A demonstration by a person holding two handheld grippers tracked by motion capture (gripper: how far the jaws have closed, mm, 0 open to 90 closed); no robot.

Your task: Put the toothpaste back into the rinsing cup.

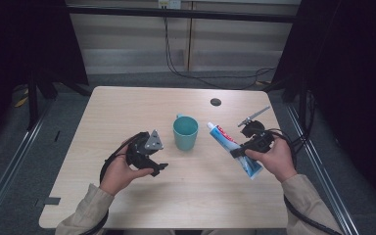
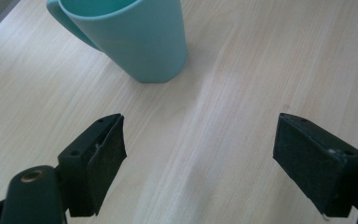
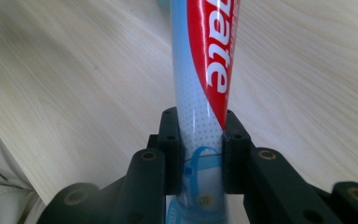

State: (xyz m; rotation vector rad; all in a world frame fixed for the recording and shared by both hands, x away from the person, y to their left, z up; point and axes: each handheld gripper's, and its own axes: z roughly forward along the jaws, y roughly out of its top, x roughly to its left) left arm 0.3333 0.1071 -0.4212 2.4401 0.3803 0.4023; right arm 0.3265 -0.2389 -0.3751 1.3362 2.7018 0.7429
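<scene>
Toothpaste tube [image 1: 234, 150]: lying pinched between the right gripper's jaws, cap end pointing toward the cup.
Left gripper [image 1: 152, 164]: hovering with jaws wide apart, gripping nothing.
Cup [image 1: 185, 132]: standing upright mid-table, between both grippers.
Right gripper [image 1: 240, 152]: clamping the tube's lower body.

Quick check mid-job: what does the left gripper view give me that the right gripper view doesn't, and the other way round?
Left gripper view alone: the teal cup standing upright on the table, with its handle toward the upper left, and the left gripper open, its fingers wide apart over bare wood with nothing between them.

Right gripper view alone: the toothpaste tube clamped in the right gripper, its red and white print running away from the camera.

Shared: the light wooden table underneath.
</scene>
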